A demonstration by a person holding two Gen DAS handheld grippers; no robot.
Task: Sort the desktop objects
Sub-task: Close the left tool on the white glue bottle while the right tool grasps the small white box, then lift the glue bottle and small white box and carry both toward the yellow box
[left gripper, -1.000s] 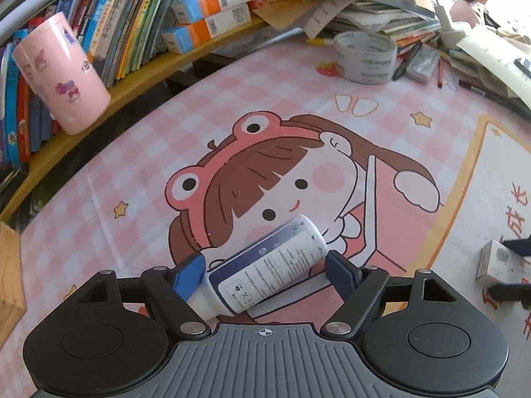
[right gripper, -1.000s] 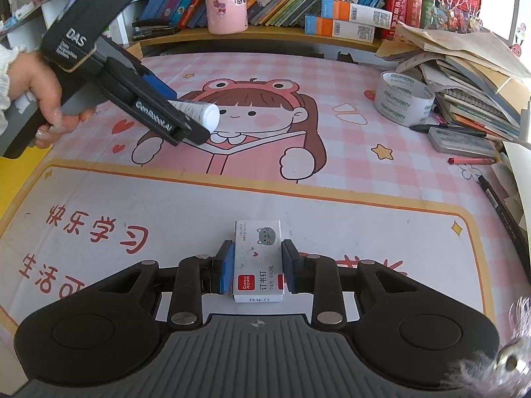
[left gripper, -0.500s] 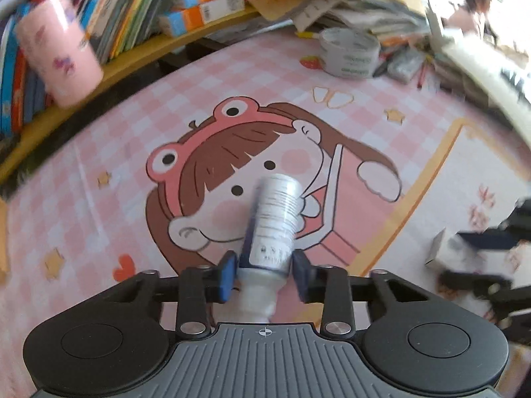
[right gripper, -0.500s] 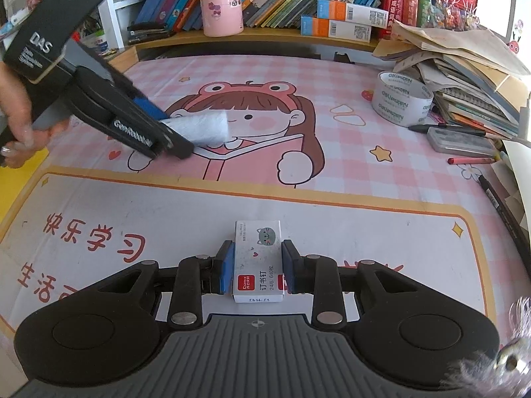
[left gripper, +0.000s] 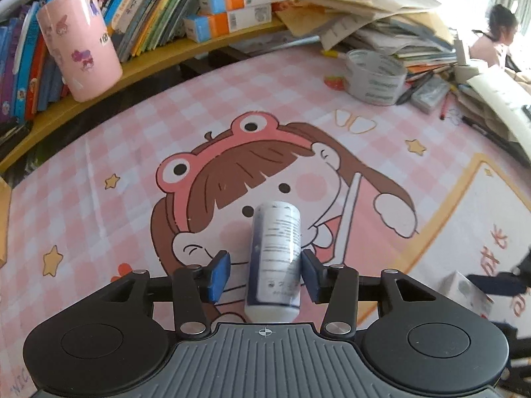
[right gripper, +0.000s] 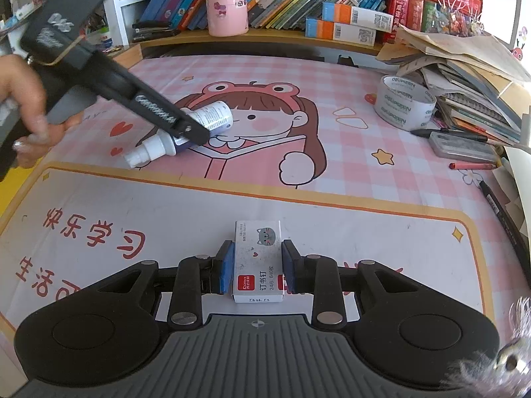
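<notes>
Looking along our left gripper [left gripper: 265, 270], we are seeing the white spray bottle [left gripper: 275, 252] lying between the blue pads, base pointing away toward the frog-hat cartoon on the pink desk mat [left gripper: 132, 152]. The jaws are opening: the right pad is sitting against the bottle's side, while a clear gap is showing at the left pad, so we are not really clamping it. The pink cup [left gripper: 78, 38] is standing on the wooden shelf [left gripper: 159, 61] well beyond, and the tape roll [left gripper: 375, 76] is lying far right.

Looking along our right gripper [right gripper: 255, 267], we are pinching the small staple box [right gripper: 258, 260] snugly between nearly closed pads, low over the white part of the mat. Farther off, the left gripper [right gripper: 190, 129] is hanging over the bottle [right gripper: 181, 129], which is resting on the mat with its nozzle toward us, and a hand [right gripper: 23, 106] is holding the handle.

We are judging this as a regrip mid-pickup. Next, we are needing to centre the left jaws, close firmly, then carry both items to wherever they belong; the destination is not something we can tell.
</notes>
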